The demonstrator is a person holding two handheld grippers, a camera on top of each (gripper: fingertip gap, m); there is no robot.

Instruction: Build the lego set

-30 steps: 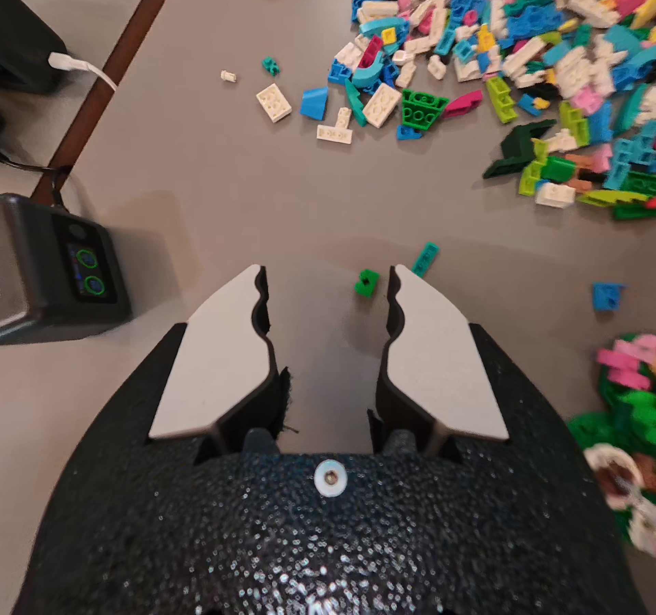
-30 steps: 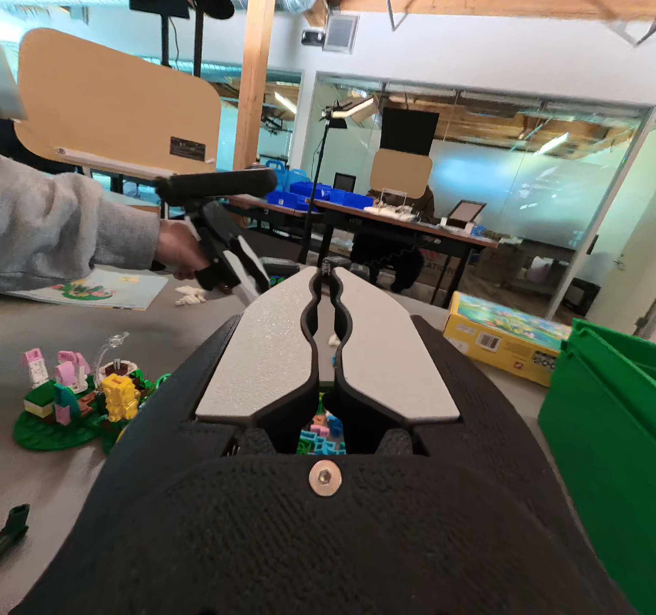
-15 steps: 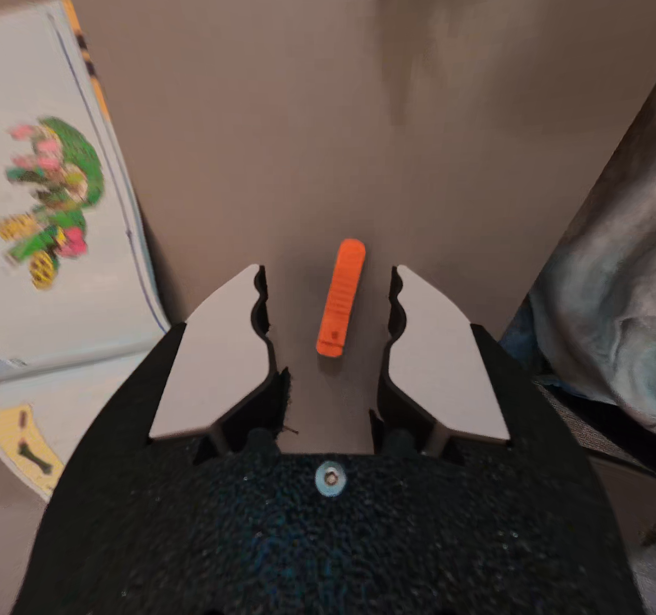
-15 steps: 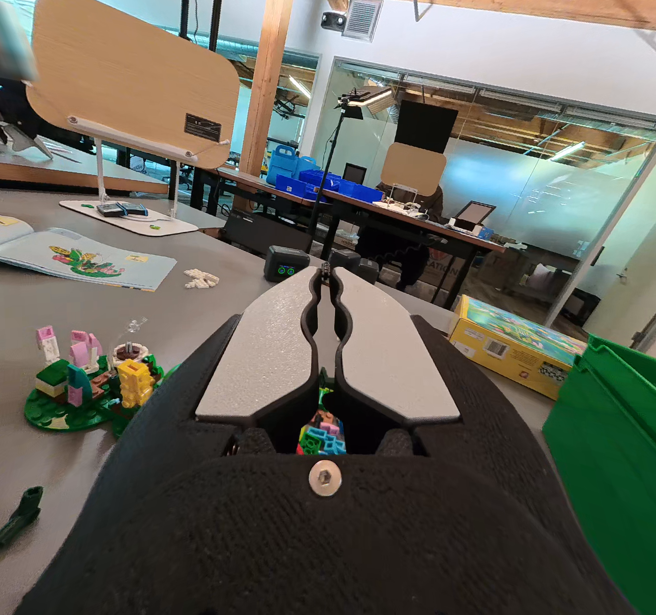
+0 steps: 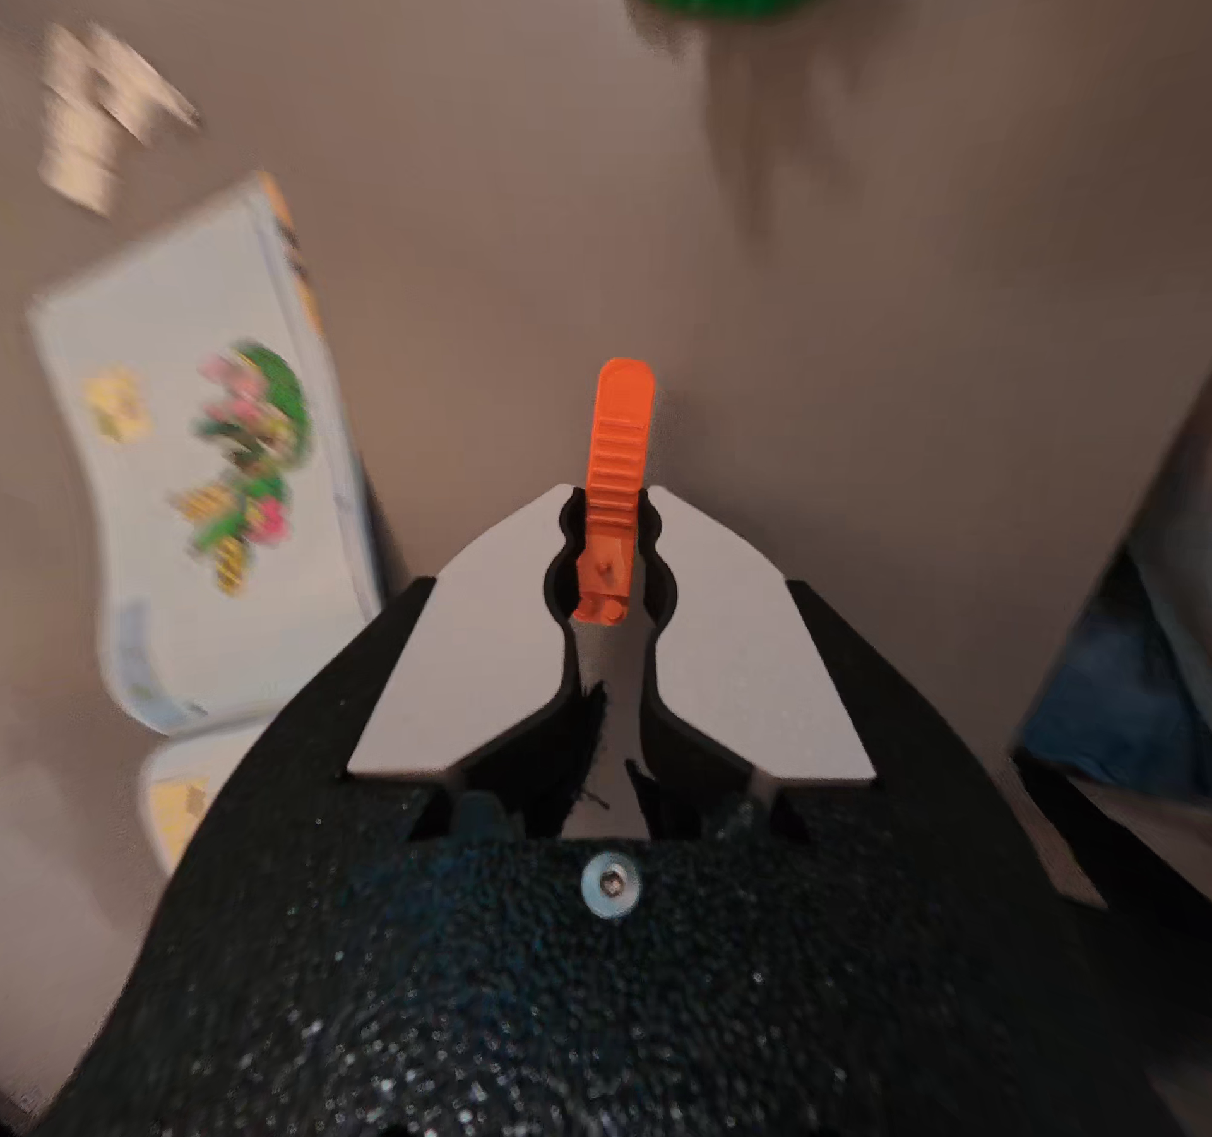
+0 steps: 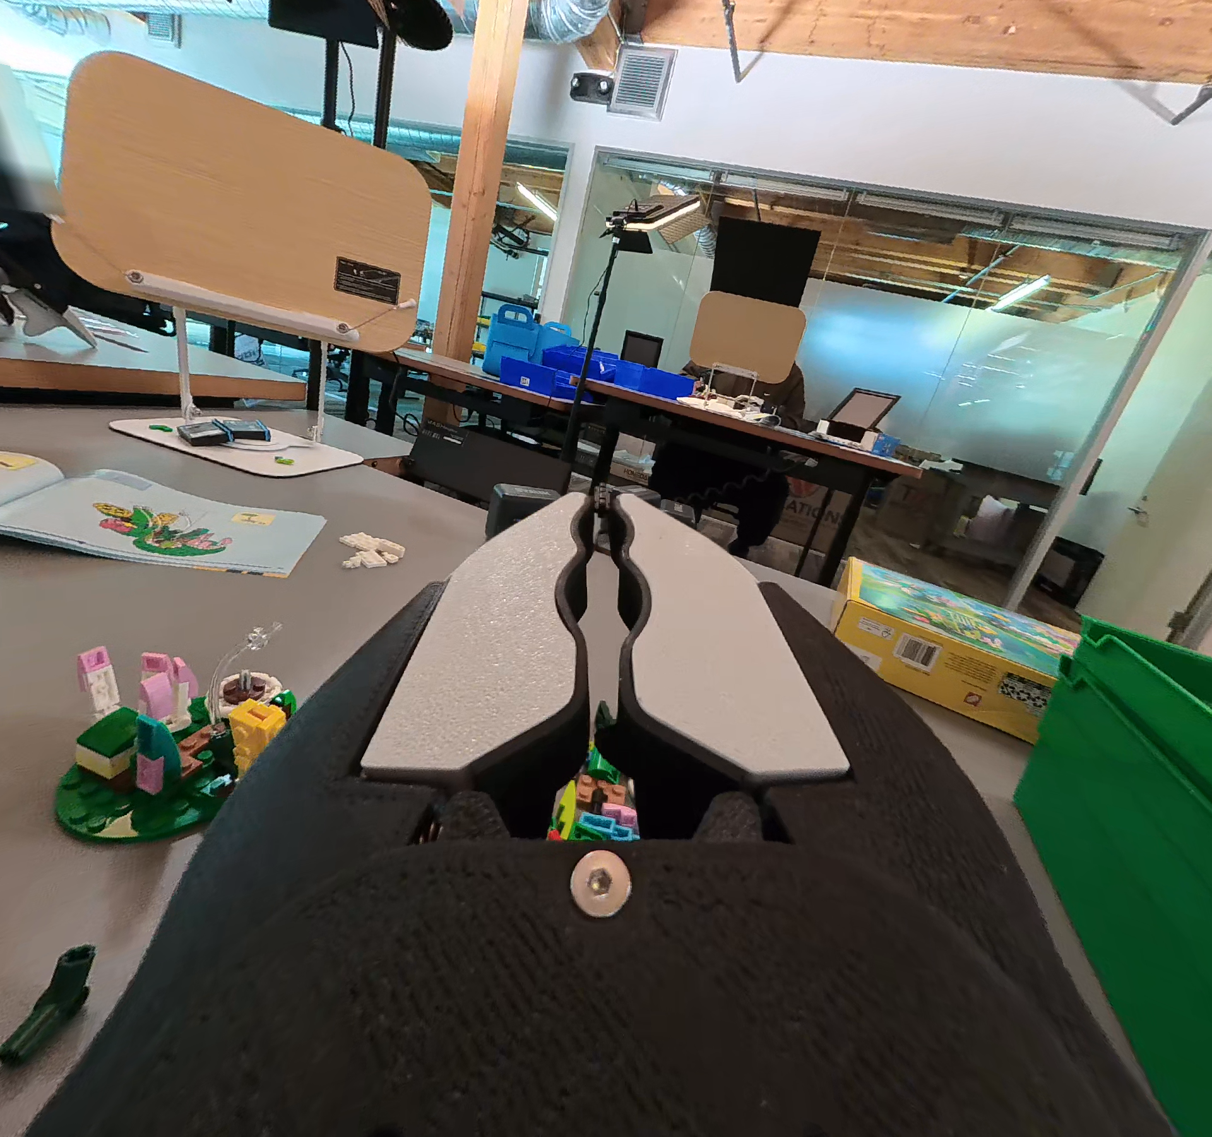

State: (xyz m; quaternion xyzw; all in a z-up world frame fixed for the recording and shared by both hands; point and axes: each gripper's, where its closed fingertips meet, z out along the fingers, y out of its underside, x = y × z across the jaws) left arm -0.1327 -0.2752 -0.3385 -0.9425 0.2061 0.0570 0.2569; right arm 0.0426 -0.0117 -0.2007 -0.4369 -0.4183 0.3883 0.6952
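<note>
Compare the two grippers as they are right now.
The left gripper is shut on the orange brick separator; the right gripper is shut with nothing visible between its tips. The left points down at the grey table; the right points out across the room. Both have grey-faced black fingers.

The orange brick separator (image 5: 619, 489) sat pinched between the tips of the left claw (image 5: 612, 502), ribbed end pointing forward beyond them. The half-built flower model (image 6: 167, 758) on its round green base stood upright left of the right claw (image 6: 600, 505).
</note>
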